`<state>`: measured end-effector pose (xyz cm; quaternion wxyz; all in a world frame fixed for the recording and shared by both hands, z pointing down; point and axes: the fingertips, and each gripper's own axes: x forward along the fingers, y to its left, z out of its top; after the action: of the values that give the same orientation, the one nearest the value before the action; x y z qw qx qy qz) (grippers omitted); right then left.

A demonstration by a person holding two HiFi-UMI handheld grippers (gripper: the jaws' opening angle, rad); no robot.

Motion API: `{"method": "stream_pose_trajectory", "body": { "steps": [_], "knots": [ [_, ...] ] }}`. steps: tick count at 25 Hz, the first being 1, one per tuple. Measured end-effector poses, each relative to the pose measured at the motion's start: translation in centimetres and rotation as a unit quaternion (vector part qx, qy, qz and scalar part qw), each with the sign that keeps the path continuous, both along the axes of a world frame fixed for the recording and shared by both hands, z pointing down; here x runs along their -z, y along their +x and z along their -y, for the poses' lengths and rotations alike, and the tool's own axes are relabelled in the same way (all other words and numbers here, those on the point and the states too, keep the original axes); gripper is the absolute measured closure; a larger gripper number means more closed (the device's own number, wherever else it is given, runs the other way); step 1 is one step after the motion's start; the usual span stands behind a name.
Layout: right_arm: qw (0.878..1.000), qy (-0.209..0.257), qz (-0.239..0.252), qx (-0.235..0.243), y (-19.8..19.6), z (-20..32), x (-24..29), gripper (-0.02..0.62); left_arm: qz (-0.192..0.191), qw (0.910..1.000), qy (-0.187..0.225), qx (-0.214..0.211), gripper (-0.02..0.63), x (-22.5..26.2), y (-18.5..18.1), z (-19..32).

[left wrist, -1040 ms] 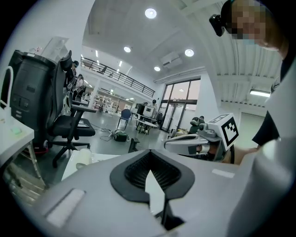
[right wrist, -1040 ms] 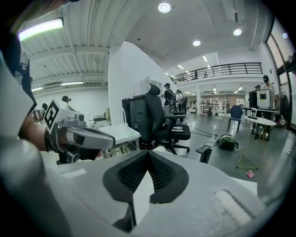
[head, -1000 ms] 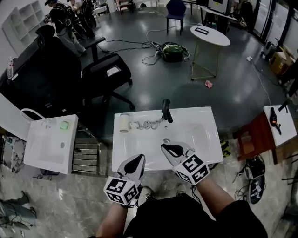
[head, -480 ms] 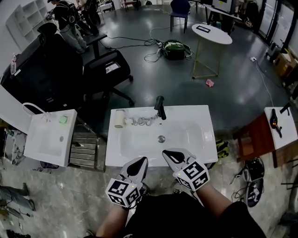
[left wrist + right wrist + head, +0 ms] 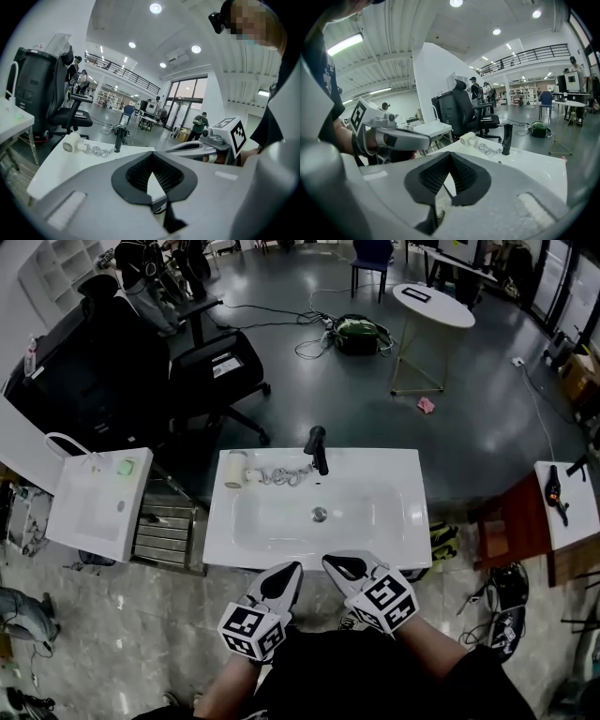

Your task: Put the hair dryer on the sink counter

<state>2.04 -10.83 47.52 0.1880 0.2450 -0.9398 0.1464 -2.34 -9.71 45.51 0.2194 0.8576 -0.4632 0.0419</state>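
White hair dryer (image 5: 236, 469) lying on its side at the back left corner of the sink counter (image 5: 413, 521). Curly cord (image 5: 281, 476) in a heap just beside it, reaching toward the black tap (image 5: 319, 448). In the middle of the counter a sunk bowl with a small round drain (image 5: 320, 514).

At the near edge, left gripper (image 5: 291, 568) and right gripper (image 5: 336, 563) side by side, well apart from the dryer. Both clenched tight, jaws pressed together at the tips, holding nothing.

To the left, a small white stand (image 5: 98, 512) with a green thing (image 5: 125, 467) on top. Behind that, a big black chair (image 5: 202, 371). Dark shiny floor (image 5: 309, 390) all around at the back, pale stone floor close by. Farther off, a round white table (image 5: 433, 306) and a green bag (image 5: 356, 331) with wires near it. At the right edge, a side table (image 5: 568, 512) with a black tool (image 5: 553, 488) on it.

Hard to tell which way the dryer's handle points. People at the far end too small to make out. Side table cut off by the edge. Arms and lap cut off at the bottom.
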Motion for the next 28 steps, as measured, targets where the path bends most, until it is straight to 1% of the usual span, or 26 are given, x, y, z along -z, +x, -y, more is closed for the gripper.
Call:
{"method": "stream_pose_trajectory", "body": {
  "steps": [7,17,28],
  "knots": [
    [1.0,-0.004,0.001,0.022,0.3,-0.8,-0.2,0.595,0.005,1.0,-0.002,0.008,0.603,-0.1,0.7,-0.4],
    [1.0,-0.013,0.01,0.021,0.5,-1.1,-0.6,0.595,0.01,0.9999,-0.004,-0.001,0.603,-0.3,1.3,-0.4],
    [1.0,-0.015,0.009,0.02,0.3,-1.3,-0.8,0.595,0.009,0.9999,-0.007,-0.004,0.603,-0.4,1.2,-0.3]
  ]
}}
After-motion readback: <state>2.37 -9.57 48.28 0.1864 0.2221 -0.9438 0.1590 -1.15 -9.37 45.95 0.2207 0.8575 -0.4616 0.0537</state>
